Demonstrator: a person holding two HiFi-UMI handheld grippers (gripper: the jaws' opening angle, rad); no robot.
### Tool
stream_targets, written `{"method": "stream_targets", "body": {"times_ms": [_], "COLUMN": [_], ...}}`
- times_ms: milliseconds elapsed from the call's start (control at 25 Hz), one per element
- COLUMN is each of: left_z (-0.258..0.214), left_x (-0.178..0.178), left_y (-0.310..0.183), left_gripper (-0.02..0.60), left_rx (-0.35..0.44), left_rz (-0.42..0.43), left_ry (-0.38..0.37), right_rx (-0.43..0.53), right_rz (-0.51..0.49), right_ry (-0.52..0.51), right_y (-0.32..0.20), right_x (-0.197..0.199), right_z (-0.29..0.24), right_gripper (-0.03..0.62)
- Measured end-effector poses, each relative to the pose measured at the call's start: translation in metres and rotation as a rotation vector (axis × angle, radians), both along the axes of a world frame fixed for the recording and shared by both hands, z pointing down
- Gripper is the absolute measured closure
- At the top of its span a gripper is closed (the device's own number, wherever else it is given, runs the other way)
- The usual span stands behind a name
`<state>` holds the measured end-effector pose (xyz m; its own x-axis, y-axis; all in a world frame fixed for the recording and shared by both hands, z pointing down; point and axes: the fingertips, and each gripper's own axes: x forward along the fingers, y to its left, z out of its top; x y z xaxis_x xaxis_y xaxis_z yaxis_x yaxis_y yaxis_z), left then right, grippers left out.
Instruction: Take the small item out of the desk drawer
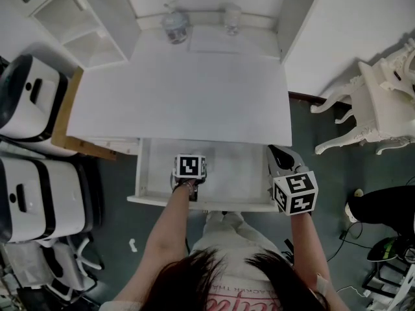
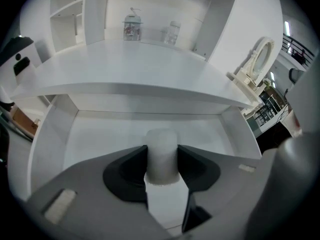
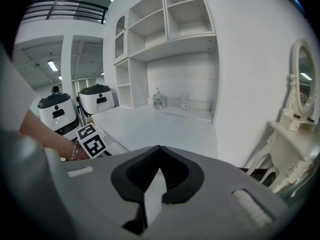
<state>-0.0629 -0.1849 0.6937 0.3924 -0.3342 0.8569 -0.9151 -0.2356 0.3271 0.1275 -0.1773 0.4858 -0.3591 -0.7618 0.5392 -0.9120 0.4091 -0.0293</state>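
Over drawer (image 1: 240, 173), L gripper (image 2: 161, 159) clamps white cylinder (image 2: 161, 141), walls (image 2: 240, 131) clear

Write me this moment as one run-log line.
drawer: open | left claw: shut on small white cylinder, over drawer | right claw: shut, empty

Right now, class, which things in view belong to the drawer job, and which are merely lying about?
Job: open desk drawer; small white item, clamped in the left gripper.
Lying about: bottle and glass jar at the desk's back; ornate white furniture; white machines.
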Motion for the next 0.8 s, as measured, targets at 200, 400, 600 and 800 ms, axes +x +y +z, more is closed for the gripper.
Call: {"method": "stream_targets", "body": {"times_ms": [200,400,600,800], "left_z": [-0.016,-0.034,-0.051,-0.071], "left_x": [-0.031,-0.030,-0.030,-0.028], "left_y": [-0.010,-0.009,-0.010,-0.010], "left_gripper": [0.394,0.394,0.393,0.393], "left_rx": [0.082,0.113,0.147,0.180], "left_rz": [-0.022,-0.019,-0.020,-0.019], "left_ry": [-0.117,-0.107,-0.100,-0.105], "right_rx": [0.028,0.045,0.068,0.087], "right_rz": [0.002,-0.016,-0.005,-0.014], "right_ry": [-0.017,-0.016,-0.033,-0.050], "right_y": [-0.002,-0.002,-0.006,-0.009], "right_x": [-0.005,-0.008,-0.008,-0.009], "right_z": [-0.011,-0.019,-0.028,-0.035], "right_gripper": [0.591,0.591,0.591,0.591]}}
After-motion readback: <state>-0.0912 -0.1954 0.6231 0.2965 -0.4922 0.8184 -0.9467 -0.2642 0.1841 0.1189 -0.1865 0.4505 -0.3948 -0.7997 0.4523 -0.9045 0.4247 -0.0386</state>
